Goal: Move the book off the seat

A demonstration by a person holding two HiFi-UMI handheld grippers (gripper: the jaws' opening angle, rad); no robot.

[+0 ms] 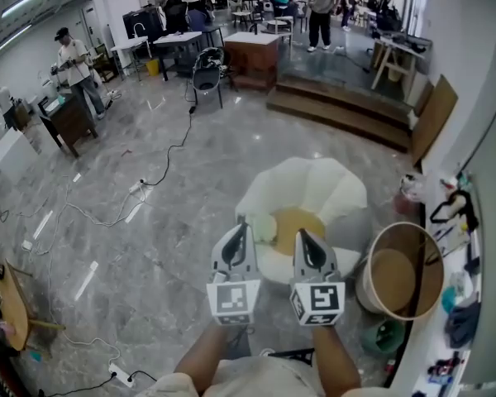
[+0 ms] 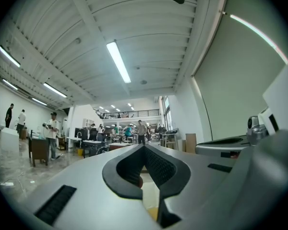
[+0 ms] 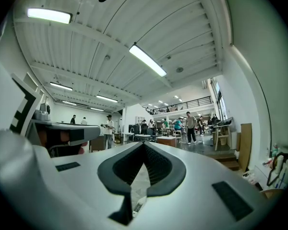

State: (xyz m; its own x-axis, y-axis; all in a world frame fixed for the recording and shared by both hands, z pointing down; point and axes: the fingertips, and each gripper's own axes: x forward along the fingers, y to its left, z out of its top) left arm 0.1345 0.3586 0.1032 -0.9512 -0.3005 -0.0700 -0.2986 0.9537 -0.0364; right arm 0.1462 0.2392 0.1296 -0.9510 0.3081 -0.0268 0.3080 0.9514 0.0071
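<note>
A white shell-shaped chair [image 1: 339,190] stands on the marble floor just ahead of me. On its seat lies a flat yellowish thing [image 1: 296,220], which I take for the book; its shape is unclear. My left gripper [image 1: 241,227] and right gripper [image 1: 302,235] are held side by side, pointing level, over the front of the seat. Both are shut with nothing between the jaws. In the left gripper view the left gripper [image 2: 145,147] has its pads meeting, with a sliver of yellow below. The right gripper [image 3: 144,145] shows the same in the right gripper view.
A round wooden tub-like table [image 1: 401,271] stands right of the chair, with a green object [image 1: 384,334] below it. A shelf with clutter [image 1: 459,263] runs along the right wall. Wooden steps [image 1: 339,110] lie beyond the chair. Cables [image 1: 149,180] cross the floor at left. People stand far back.
</note>
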